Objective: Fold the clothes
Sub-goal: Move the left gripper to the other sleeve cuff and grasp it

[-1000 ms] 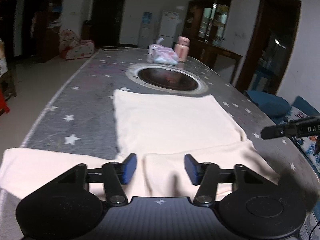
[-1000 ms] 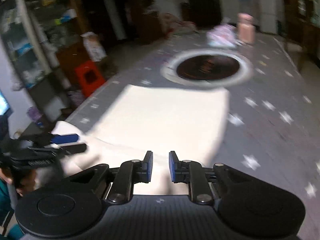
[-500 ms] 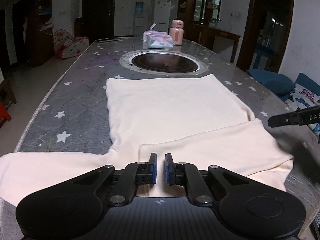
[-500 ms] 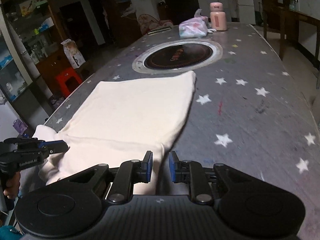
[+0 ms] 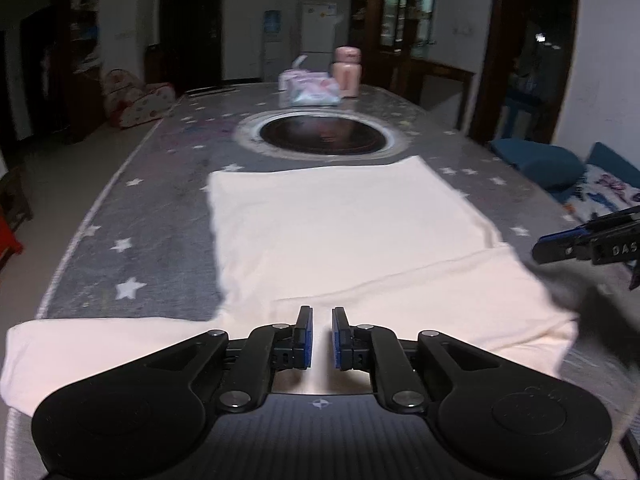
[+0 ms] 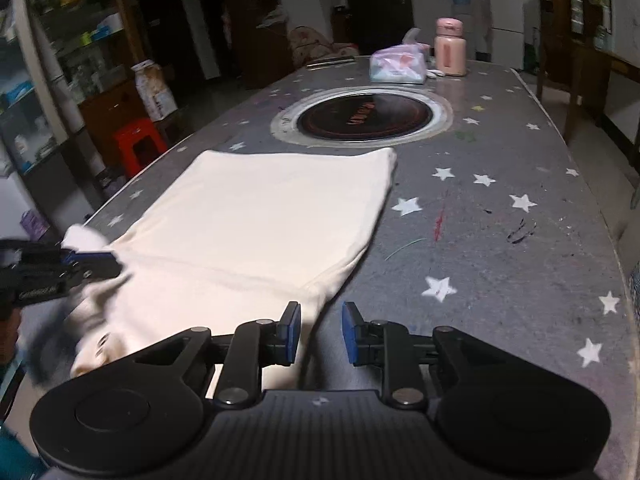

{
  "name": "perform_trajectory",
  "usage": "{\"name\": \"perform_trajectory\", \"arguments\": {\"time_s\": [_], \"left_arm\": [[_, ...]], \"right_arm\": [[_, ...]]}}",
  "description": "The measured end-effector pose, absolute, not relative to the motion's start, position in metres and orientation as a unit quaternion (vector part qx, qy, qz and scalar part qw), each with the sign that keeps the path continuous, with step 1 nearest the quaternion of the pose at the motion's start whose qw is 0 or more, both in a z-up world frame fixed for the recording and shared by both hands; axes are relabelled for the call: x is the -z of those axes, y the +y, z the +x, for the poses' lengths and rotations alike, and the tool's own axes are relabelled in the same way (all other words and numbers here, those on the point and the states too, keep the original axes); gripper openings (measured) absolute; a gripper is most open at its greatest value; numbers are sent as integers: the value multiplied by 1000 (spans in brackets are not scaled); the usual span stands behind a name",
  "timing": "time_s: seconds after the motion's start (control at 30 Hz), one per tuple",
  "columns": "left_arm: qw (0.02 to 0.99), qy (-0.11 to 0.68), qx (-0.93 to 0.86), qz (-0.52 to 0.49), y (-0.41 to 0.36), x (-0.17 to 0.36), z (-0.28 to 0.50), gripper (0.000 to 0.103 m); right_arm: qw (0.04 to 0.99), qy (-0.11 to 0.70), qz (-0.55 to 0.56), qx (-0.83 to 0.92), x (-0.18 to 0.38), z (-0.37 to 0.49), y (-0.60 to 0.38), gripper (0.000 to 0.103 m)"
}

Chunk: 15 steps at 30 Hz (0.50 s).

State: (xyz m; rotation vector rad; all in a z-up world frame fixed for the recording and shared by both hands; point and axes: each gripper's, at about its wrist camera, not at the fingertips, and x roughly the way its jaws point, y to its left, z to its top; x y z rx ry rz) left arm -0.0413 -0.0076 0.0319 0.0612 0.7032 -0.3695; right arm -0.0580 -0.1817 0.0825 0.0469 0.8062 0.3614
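A cream long-sleeved garment (image 5: 340, 232) lies flat on the grey star-patterned table (image 5: 152, 208), its right sleeve folded across the near part. My left gripper (image 5: 321, 336) hovers over the near middle of the garment, fingers nearly together with a narrow gap and nothing between them. My right gripper (image 6: 318, 330) is partly open above the garment's (image 6: 260, 224) near right edge, empty. The right gripper also shows at the right edge of the left wrist view (image 5: 560, 246). The left gripper shows at the left of the right wrist view (image 6: 80, 266).
A round inset hotplate (image 5: 322, 136) lies just beyond the garment. A pink bottle (image 5: 347, 72) and a tissue pack (image 5: 312, 90) stand at the far end. A blue sofa (image 5: 560, 164) is to the right, a red stool (image 6: 138, 146) and shelves to the left.
My left gripper closed from wide open to nearly shut and drew back a little. My right gripper swung right to the garment's right edge and its fingers opened somewhat.
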Motion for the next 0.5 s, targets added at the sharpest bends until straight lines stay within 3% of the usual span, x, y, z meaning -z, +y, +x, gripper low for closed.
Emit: {"name": "perform_trajectory", "arguments": {"time_s": [0.23,0.5], "left_arm": [[913,357,195,34,-15,-19,-54,12],[927,347,143,0,18,-27,-62,23]], "right_arm": [[889,405,-12,-214,-77,-88,-166,22],[886,400,-30,-231,-82,-90,-152,22]]}}
